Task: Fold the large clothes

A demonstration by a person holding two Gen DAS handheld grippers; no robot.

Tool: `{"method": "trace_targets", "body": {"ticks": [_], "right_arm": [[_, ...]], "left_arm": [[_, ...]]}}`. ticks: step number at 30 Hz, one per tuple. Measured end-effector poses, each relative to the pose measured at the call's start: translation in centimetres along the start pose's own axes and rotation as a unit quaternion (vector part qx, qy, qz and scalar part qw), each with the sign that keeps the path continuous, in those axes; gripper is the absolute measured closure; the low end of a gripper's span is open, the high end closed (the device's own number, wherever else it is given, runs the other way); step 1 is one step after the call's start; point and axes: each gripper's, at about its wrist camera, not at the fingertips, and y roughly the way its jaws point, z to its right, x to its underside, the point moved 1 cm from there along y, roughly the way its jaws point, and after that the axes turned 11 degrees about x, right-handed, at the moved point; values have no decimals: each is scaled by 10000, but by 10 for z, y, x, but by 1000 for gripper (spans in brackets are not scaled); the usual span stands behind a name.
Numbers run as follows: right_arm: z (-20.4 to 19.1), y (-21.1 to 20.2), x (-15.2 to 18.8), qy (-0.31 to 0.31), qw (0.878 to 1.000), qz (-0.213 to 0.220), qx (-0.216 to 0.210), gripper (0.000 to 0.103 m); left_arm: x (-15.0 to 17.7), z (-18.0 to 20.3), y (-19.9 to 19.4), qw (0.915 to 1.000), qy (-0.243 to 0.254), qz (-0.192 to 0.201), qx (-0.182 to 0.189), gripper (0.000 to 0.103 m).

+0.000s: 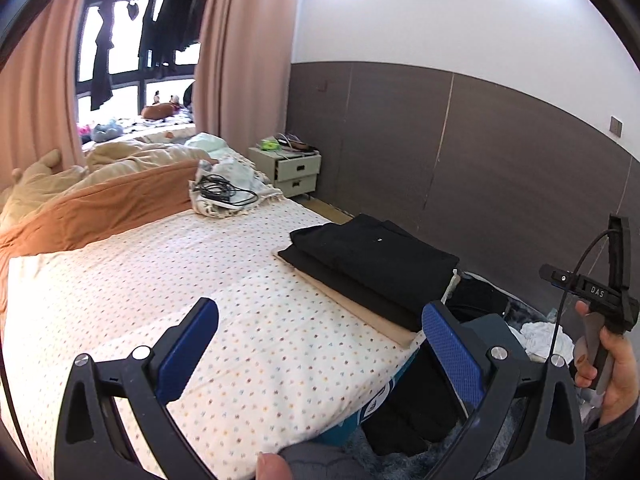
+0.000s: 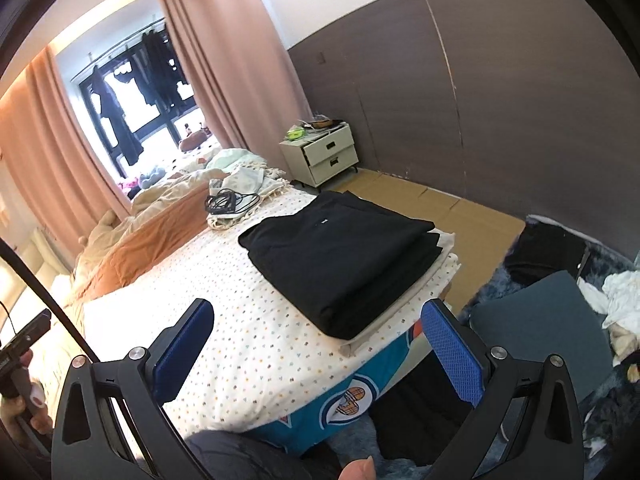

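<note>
- Clothes [image 2: 340,256], black and folded, sit in a stack on the bed [image 2: 248,344] near its edge.
- Left gripper [image 1: 320,356] hangs over the bed, jaws wide apart, holding nothing.
- Right gripper [image 2: 320,356] does the same.
</note>
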Motion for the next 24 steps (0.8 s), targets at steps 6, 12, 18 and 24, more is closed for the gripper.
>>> {"method": "trace_targets", "body": {"ticks": [6, 12, 18, 24], "right_arm": [[-20, -23, 22, -410, 9990, 171, -61, 0], [-36, -43, 47, -729, 9963, 411, -201, 0], [-39, -47, 72, -757, 9944, 589, -446, 0], [-33, -41, 101, -718, 9919, 882, -563, 0]], "left_arm": [[29, 4, -45, 9983, 95, 243, -518, 0], [53, 5, -86, 9961, 134, 404, -778, 0], [82, 0, -121, 9929, 72, 469, -1094, 0], [112, -11, -152, 9894, -147, 578, -1326, 0]]}}
